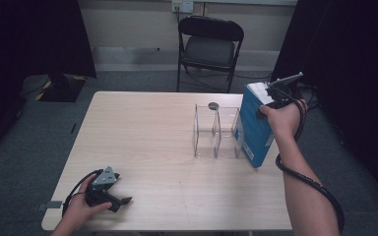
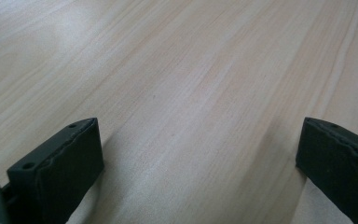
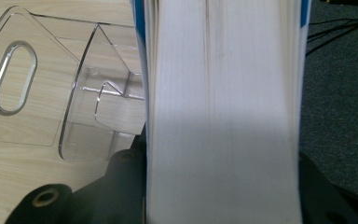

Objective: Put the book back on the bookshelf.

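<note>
Book's page edge hides the right gripper's pads.

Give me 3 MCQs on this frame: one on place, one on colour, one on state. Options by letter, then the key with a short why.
1. Where is the book relative to the clear rack?
A. at its right side
B. lying flat near the left gripper
C. on the chair

2. What colour is the book's cover?
A. red
B. blue
C. green

3. How do the left gripper's fingers stand?
A. shut on the book
B. shut on a cable
C. open over bare table

Key: 1 A, high view shows the book upright beside the rack's right wall. 2 B, the cover is blue in the high view. 3 C, left gripper view shows wood grain between the spread fingers.
</note>
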The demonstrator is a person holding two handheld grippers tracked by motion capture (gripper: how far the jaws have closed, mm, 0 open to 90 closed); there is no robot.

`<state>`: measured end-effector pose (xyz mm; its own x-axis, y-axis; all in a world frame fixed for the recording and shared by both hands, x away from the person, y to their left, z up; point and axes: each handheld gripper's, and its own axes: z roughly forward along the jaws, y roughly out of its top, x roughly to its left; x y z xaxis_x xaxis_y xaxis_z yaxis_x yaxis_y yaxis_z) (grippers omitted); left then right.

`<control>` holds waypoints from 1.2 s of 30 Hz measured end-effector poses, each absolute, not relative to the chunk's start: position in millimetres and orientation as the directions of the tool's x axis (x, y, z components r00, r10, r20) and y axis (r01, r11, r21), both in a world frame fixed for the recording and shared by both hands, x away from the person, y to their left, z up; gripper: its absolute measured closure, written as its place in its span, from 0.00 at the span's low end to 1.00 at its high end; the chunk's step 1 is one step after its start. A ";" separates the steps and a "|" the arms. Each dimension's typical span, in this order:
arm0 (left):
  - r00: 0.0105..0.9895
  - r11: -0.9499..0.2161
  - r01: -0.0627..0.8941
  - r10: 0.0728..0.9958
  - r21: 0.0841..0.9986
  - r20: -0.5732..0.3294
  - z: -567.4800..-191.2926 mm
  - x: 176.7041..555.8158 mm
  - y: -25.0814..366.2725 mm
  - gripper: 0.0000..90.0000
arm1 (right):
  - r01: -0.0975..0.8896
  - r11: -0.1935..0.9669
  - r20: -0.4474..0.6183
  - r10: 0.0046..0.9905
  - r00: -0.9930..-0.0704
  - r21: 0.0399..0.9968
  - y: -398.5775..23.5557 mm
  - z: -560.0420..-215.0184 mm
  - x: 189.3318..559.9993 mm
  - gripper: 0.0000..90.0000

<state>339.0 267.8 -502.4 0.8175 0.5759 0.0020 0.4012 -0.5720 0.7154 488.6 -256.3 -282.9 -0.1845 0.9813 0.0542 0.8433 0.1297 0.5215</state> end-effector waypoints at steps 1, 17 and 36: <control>0.818 -0.572 0.401 0.576 0.715 0.002 -502.4 339.0 267.8 0.00 | 0.845 0.131 0.054 0.981 -0.186 0.519 -256.6 -283.1 487.8 0.68; 0.817 -0.572 0.401 0.577 0.715 0.004 -502.4 338.8 267.7 0.00 | 0.881 0.174 0.043 0.976 -0.214 0.440 -257.7 -287.0 481.3 0.66; 0.819 -0.572 0.401 0.574 0.715 0.001 -502.5 339.0 267.6 0.00 | 0.849 0.155 0.029 0.980 -0.196 0.506 -250.2 -276.7 488.7 0.69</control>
<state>339.0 267.6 -502.5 0.8186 0.5743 0.0006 0.4011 -0.5725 0.7151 488.7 -250.2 -276.7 -0.1962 0.9801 0.0290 0.8486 0.1549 0.5059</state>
